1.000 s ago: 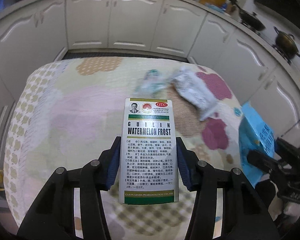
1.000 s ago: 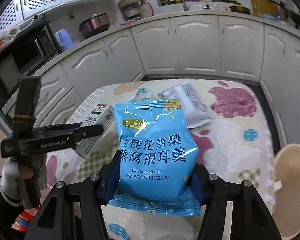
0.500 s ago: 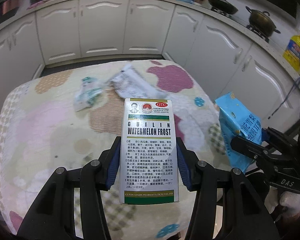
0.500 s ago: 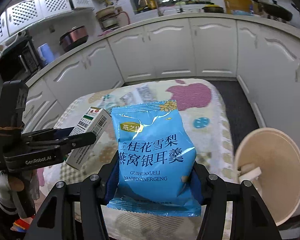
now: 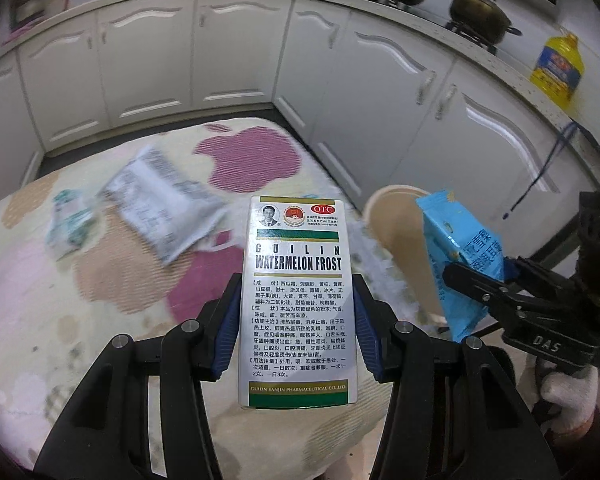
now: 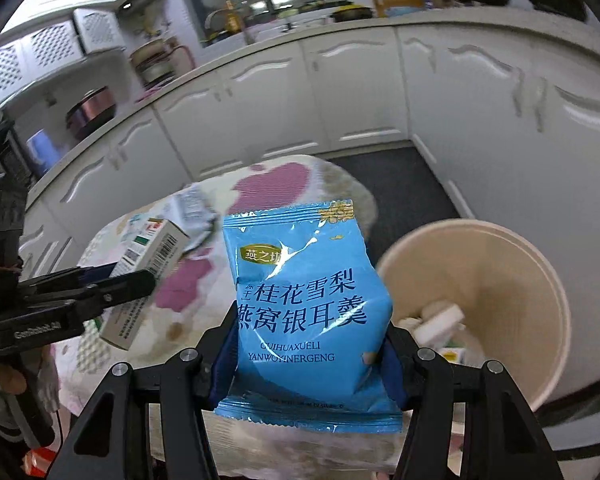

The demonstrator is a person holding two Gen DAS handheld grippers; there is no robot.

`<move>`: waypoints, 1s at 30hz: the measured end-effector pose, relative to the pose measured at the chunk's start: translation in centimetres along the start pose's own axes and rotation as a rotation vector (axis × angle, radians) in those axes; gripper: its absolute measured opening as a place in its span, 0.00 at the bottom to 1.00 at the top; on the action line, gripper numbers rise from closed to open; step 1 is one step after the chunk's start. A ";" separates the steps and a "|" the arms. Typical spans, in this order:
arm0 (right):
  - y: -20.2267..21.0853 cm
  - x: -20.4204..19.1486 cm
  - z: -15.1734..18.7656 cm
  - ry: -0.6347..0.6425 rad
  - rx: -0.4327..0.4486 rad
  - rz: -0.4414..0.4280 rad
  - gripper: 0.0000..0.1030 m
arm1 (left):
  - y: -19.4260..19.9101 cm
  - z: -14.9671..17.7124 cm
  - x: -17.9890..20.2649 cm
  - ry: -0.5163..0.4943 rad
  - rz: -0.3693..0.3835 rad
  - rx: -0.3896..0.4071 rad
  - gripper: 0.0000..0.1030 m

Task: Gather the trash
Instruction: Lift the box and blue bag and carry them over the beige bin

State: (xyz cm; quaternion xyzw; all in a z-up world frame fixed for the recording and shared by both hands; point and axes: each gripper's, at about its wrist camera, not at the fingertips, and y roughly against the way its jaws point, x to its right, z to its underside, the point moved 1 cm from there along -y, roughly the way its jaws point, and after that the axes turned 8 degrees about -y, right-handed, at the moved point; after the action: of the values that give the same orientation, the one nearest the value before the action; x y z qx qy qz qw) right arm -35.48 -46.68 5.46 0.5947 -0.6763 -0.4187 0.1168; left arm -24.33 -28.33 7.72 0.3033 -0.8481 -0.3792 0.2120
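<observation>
My left gripper (image 5: pixel 296 320) is shut on a white medicine box (image 5: pixel 298 296) printed "Watermelon Frost", held upright above the table's right part. My right gripper (image 6: pixel 310 344) is shut on a blue snack packet (image 6: pixel 308 304), held just left of the beige bin (image 6: pixel 500 264). In the right wrist view the box (image 6: pixel 148 264) and left gripper (image 6: pixel 100 292) appear at the left. In the left wrist view the packet (image 5: pixel 460 256) and the bin (image 5: pixel 396 232) appear at the right. A grey-white wrapper (image 5: pixel 160 204) and a green crumpled wrapper (image 5: pixel 68 220) lie on the patterned tablecloth (image 5: pixel 100 300).
The bin (image 6: pixel 440 320) holds several white scraps and stands on the floor beside the table's right edge. White kitchen cabinets (image 5: pixel 240 48) ring the table. Pots (image 5: pixel 476 8) and a yellow oil bottle (image 5: pixel 556 64) stand on the counter. A gloved hand (image 5: pixel 568 396) holds the right gripper.
Both grippers have swung to the right with their items still held. The bin has come into view close beside the blue packet, and the wrappers on the table have slid leftward in view.
</observation>
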 end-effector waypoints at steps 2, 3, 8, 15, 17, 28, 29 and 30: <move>0.2 1.6 0.0 -0.028 0.003 0.022 0.56 | -0.8 -0.6 1.0 -0.011 0.018 -0.005 0.48; 0.3 2.4 0.1 -0.044 0.005 0.031 0.56 | -1.3 -1.0 1.6 -0.017 0.028 -0.009 0.48; 0.5 5.7 0.0 -0.111 0.006 0.069 0.56 | -3.7 -2.5 4.2 -0.043 0.073 -0.035 0.48; -0.3 10.1 0.0 -0.218 -0.004 0.121 0.56 | -7.2 -4.1 7.7 -0.078 0.110 -0.064 0.48; -0.6 11.1 0.0 -0.244 -0.007 0.130 0.56 | -8.2 -4.5 8.6 -0.087 0.114 -0.073 0.48; -1.2 14.4 -0.1 -0.335 0.011 0.166 0.56 | -12.1 -5.7 11.3 -0.117 0.124 -0.109 0.48; -1.3 14.7 0.0 -0.341 0.012 0.168 0.56 | -12.4 -5.8 11.5 -0.117 0.125 -0.111 0.48; -1.3 15.0 0.0 -0.347 0.014 0.170 0.56 | -12.5 -5.8 11.5 -0.117 0.126 -0.113 0.48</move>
State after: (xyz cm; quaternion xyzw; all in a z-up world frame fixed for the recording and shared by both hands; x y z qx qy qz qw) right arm -38.55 -60.11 -0.57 0.4551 -0.7370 -0.4989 0.0294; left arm -24.85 -45.69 3.12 0.2140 -0.8537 -0.4295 0.2023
